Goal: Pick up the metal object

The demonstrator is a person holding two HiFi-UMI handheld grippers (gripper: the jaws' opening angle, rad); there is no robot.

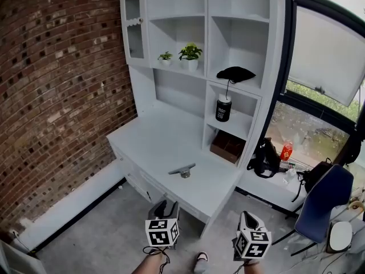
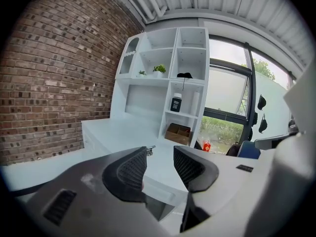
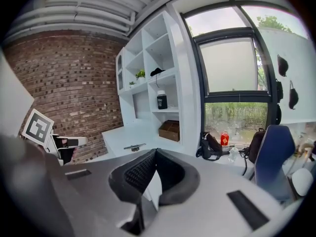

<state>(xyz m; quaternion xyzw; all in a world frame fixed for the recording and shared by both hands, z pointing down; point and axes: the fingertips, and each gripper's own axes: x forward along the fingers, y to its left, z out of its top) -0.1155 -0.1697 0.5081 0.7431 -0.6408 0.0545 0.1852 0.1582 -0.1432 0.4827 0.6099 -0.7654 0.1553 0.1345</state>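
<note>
Metal object [image 1: 182, 170] flat on the white desk [image 1: 154, 141], close to its front edge, toward the right front corner. Left gripper [image 2: 160, 157] low, out past the desk's front edge, jaws released and apart, nothing between them. Right gripper [image 3: 152, 157] alongside, also short of the desk, jaws clenched tip to tip on nothing. Both well apart from the metal object.

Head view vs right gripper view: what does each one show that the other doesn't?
Only head view: a shoe at the bottom edge. Only right gripper view: the right tool with its jaws shut and empty, plus the ceiling. Both: the metal object lying on the desk, the black jar, the left tool.
</note>
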